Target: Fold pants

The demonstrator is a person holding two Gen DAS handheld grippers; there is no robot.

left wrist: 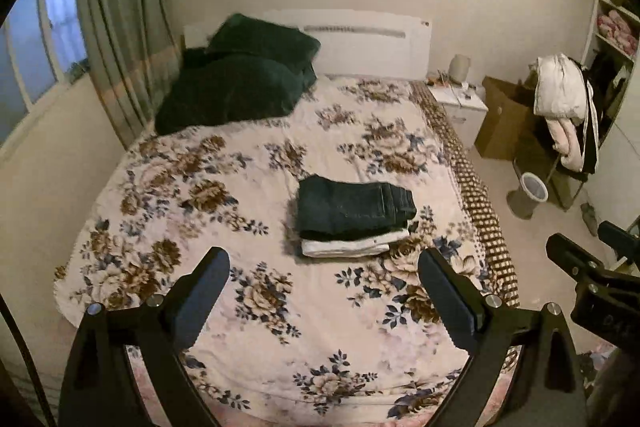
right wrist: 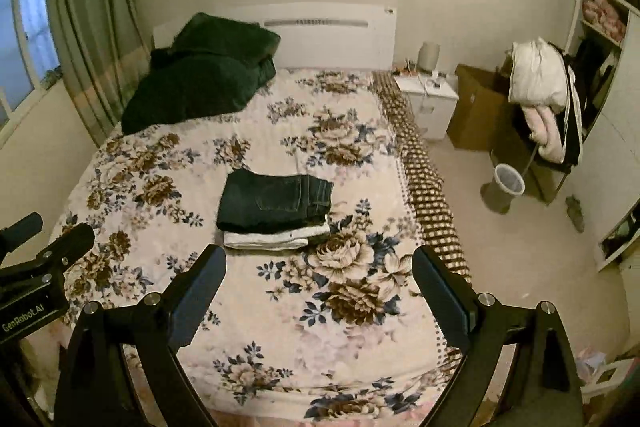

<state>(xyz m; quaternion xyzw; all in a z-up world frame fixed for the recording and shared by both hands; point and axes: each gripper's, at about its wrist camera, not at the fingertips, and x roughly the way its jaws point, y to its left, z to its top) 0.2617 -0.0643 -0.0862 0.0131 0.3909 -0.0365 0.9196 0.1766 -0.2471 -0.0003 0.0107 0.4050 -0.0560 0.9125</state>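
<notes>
A folded pair of dark jeans [left wrist: 354, 207] lies on top of a folded white garment [left wrist: 352, 247] in the middle of the bed with its floral blanket [left wrist: 168, 195]. The stack also shows in the right wrist view: the jeans [right wrist: 274, 201] on the white garment [right wrist: 272, 239]. My left gripper [left wrist: 324, 267] is open and empty, held above the near part of the bed, well short of the stack. My right gripper [right wrist: 320, 265] is open and empty, beside the left one. Each gripper shows at the edge of the other's view.
A dark green duvet [left wrist: 236, 83] is heaped at the head of the bed by the white headboard [left wrist: 360, 43]. To the right stand a white nightstand [left wrist: 460, 107], a cardboard box [left wrist: 504, 119], a chair piled with clothes [left wrist: 564, 107] and a bin [left wrist: 528, 195].
</notes>
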